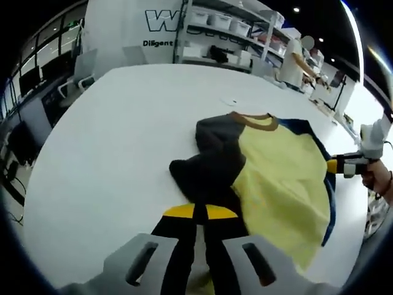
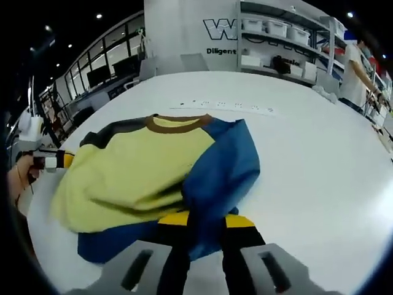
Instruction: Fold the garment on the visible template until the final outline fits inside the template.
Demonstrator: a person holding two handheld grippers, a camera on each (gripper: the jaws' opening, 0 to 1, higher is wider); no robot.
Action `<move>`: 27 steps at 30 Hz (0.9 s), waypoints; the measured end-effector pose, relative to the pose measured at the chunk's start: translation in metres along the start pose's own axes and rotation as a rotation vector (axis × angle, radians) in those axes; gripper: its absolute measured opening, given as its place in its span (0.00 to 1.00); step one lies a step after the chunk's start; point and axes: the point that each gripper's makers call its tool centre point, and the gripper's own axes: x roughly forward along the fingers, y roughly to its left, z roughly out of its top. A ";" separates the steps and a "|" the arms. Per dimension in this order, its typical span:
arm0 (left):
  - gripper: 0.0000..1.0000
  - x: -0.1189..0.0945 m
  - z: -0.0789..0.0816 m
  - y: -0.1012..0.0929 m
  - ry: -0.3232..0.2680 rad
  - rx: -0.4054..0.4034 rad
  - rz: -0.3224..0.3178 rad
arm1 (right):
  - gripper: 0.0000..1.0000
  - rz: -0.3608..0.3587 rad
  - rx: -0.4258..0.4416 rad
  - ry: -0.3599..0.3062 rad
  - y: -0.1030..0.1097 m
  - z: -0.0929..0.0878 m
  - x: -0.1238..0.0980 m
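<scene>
On the white table [image 1: 116, 141] lies a garment with a yellow body [image 1: 279, 178], a brown collar [image 1: 255, 120], a dark grey sleeve [image 1: 209, 163] and a blue sleeve [image 2: 224, 166]. My left gripper [image 1: 199, 213] is at the bottom of the left gripper view, shut on the end of the dark sleeve, which bunches up toward the jaws. My right gripper [image 2: 206, 221] is shut on the blue sleeve, which runs from the shoulder down to the jaws beside the yellow body [image 2: 129, 172]. Each gripper also shows at the garment's side edge in the other's view, right gripper [image 1: 347, 165] and left gripper [image 2: 52, 161], each held by a hand.
A row of small marks [image 2: 227, 107] lies on the table beyond the collar. Shelves with white boxes [image 2: 276, 43] stand behind the table, and a person [image 1: 298, 61] stands at them. Chairs and desks [image 1: 73, 80] line the far left side.
</scene>
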 end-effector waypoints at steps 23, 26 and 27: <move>0.02 -0.033 0.006 0.044 0.003 0.084 0.081 | 0.00 0.043 -0.051 0.023 -0.011 0.000 -0.009; 0.02 -0.035 0.009 0.053 0.001 0.087 0.097 | 0.00 0.070 -0.038 0.039 -0.014 -0.002 -0.013; 0.02 -0.035 0.011 0.055 -0.004 0.075 0.097 | 0.00 0.071 -0.029 0.038 -0.015 -0.002 -0.014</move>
